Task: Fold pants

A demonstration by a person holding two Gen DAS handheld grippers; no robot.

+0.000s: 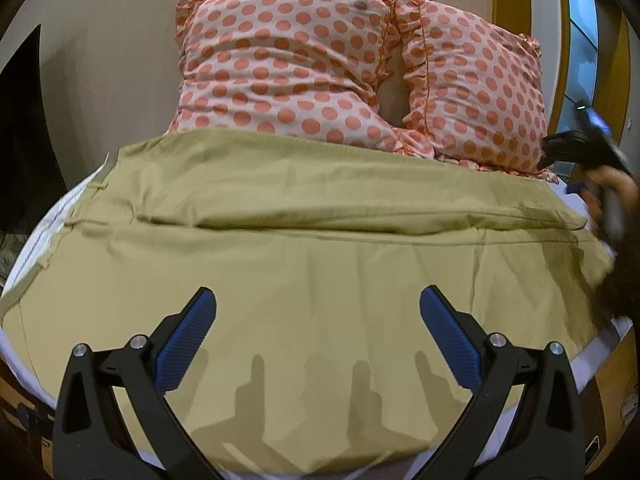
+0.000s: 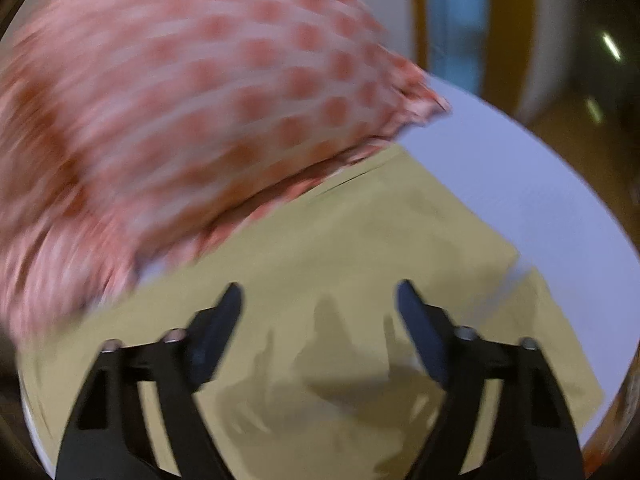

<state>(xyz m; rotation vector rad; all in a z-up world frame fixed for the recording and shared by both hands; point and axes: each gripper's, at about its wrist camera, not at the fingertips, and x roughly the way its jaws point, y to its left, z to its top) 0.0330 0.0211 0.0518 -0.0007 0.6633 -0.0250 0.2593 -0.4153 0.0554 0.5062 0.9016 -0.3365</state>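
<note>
Khaki pants (image 1: 312,248) lie spread flat across the white bed, waistband at the left, a long crease running across the middle. My left gripper (image 1: 318,300) is open and empty, hovering over the near part of the fabric. My right gripper (image 2: 320,292) is open and empty above the pants (image 2: 340,248) near their right edge; its view is motion-blurred. The right gripper with the hand holding it also shows in the left wrist view (image 1: 592,148) at the far right edge of the pants.
Two polka-dot pillows (image 1: 288,68) (image 1: 480,92) stand against the wall behind the pants, one also in the right wrist view (image 2: 180,120). White sheet (image 2: 520,184) shows to the right. A wooden bed frame (image 1: 616,380) edges the mattress.
</note>
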